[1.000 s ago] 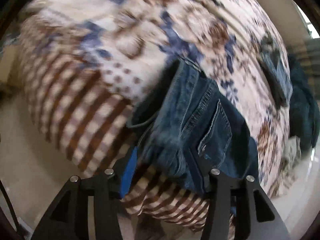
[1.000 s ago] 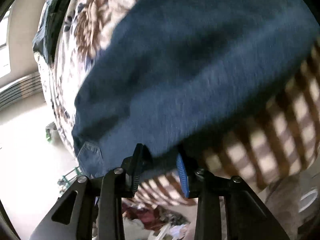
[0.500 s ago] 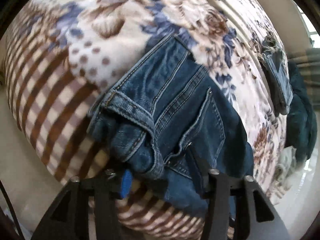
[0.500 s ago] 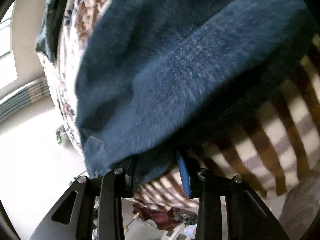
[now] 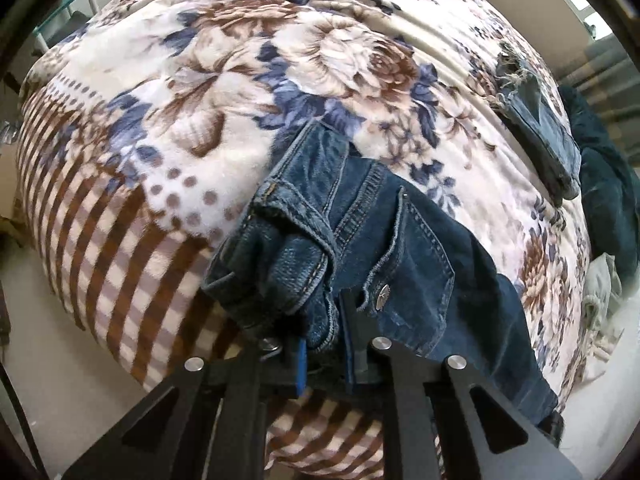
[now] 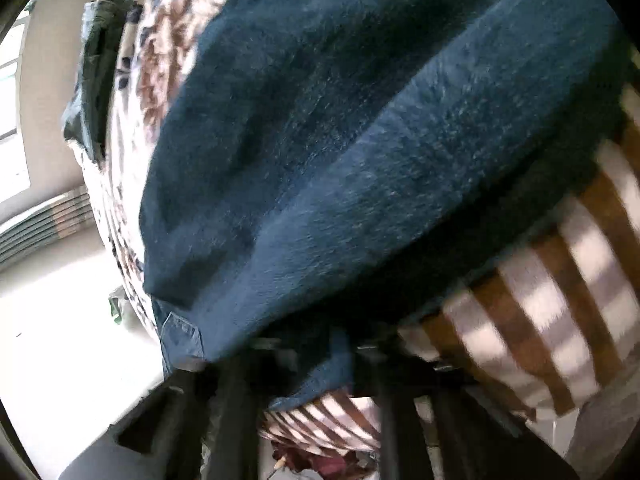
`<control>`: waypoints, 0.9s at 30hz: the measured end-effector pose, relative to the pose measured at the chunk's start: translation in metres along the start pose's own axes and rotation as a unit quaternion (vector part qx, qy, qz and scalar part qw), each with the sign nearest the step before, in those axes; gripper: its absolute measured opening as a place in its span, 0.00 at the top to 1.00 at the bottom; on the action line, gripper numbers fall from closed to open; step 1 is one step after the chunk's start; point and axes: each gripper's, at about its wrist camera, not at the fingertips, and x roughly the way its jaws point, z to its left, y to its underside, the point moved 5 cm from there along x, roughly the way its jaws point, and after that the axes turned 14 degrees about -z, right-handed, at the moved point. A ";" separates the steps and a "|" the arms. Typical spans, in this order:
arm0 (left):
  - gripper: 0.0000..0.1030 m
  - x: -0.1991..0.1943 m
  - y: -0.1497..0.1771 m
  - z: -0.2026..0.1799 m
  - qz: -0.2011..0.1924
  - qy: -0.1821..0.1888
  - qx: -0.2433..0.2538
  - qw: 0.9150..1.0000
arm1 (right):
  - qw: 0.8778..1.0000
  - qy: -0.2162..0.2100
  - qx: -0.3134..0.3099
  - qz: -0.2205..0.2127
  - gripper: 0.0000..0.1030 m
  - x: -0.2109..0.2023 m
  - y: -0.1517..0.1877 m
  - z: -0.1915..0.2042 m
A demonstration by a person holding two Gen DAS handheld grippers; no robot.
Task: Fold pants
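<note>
We see the left hand-held gripper (image 5: 326, 354) closing, its blue pads pinching the bunched waistband of the jeans (image 5: 404, 256); a second ago those jaws stood wide with the denim loose between them. The waistband fold now sits bunched right at the fingertips, where earlier it lay further up. A metal button (image 5: 383, 295) shows just right of the pinch, with a stitched pocket above it.

The right hand-held gripper (image 6: 316, 356) is pressed together on the edge of the jeans (image 6: 360, 140); earlier its pads were spread either side of that edge. This view is blurred, so we can't read the fingers clearly.

The jeans lie on a bed, on a plush blanket (image 5: 224, 92) with brown stripes near us, dots, then big brown and blue flowers further off. At the far right of the blanket lies another folded denim piece (image 5: 540, 136) with a frayed hem, and beyond it a dark teal garment (image 5: 604, 184). A pale grey-green cloth (image 5: 600, 280) sits at the bed edge.

Around the bed there's a light floor (image 6: 60, 340), plain walls and a bright window (image 6: 10, 88). No readable writing; a small tab (image 6: 180, 330) on the jeans is too blurred to read.
</note>
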 end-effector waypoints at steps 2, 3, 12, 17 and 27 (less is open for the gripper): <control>0.89 0.002 0.005 0.010 0.009 -0.011 -0.001 1.000 | 1.000 -0.002 -0.013 -0.008 0.95 -0.018 0.010 0.001; 0.89 0.005 0.008 0.014 0.014 -0.015 0.002 1.000 | 1.000 0.002 -0.025 -0.009 0.95 -0.025 0.015 0.001; 0.76 -0.011 0.019 0.004 0.041 -0.040 0.079 0.995 | 0.997 0.015 -0.037 0.069 0.52 -0.025 0.005 -0.023; 0.26 -0.047 0.041 -0.055 0.024 -0.021 0.172 0.985 | 0.999 0.028 -0.029 0.028 0.38 -0.095 -0.028 -0.046; 0.11 0.010 0.084 -0.216 0.018 0.028 0.230 0.973 | 0.977 0.089 0.012 -0.193 0.38 -0.236 -0.225 -0.116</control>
